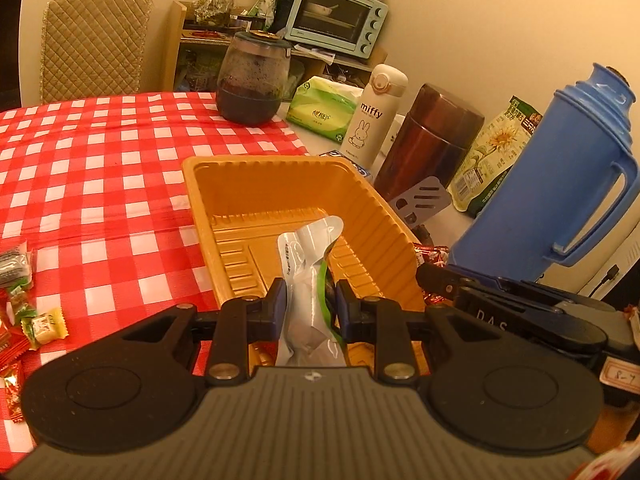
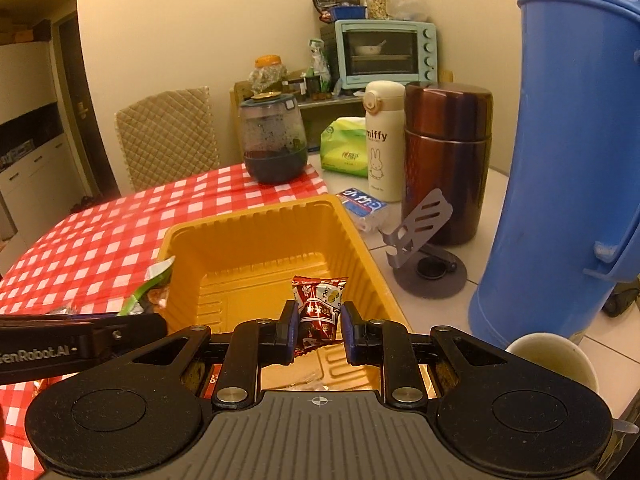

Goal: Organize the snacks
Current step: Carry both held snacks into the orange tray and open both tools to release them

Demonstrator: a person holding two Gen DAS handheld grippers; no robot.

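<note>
1. A red-and-white checked tablecloth (image 1: pixel 100 168) covers most of the table; its right part is bare white surface.
2. A tall blue thermos jug (image 1: pixel 560 184) stands at the right, close beside the tray, with the right gripper's body in front of its base in the left wrist view.
3. The orange plastic tray (image 1: pixel 256 184) sits at the cloth's edge. Its ribbed floor is bare wherever the views show it; both grippers hang over its near end.
4. A brown metal flask (image 2: pixel 446 160), a white Miffy bottle (image 2: pixel 382 140), a green tissue pack (image 2: pixel 346 152) and a dark glass jar (image 2: pixel 274 140) stand behind the tray; a grey phone stand (image 2: pixel 424 232) is just right of it.
5. The left gripper (image 1: pixel 311 304) has its jaws closed on a silver-and-green snack pouch (image 1: pixel 306 264), which stands upright between the pads above the tray.
6. The right gripper (image 2: pixel 319 326) has its jaws clamped on a red wrapped candy (image 2: pixel 318 304), also over the tray.
7. Loose wrapped candies (image 1: pixel 28 320) lie on the cloth well to the left of the tray.
8. A white cup (image 2: pixel 554 360) sits near the jug's foot.
</note>
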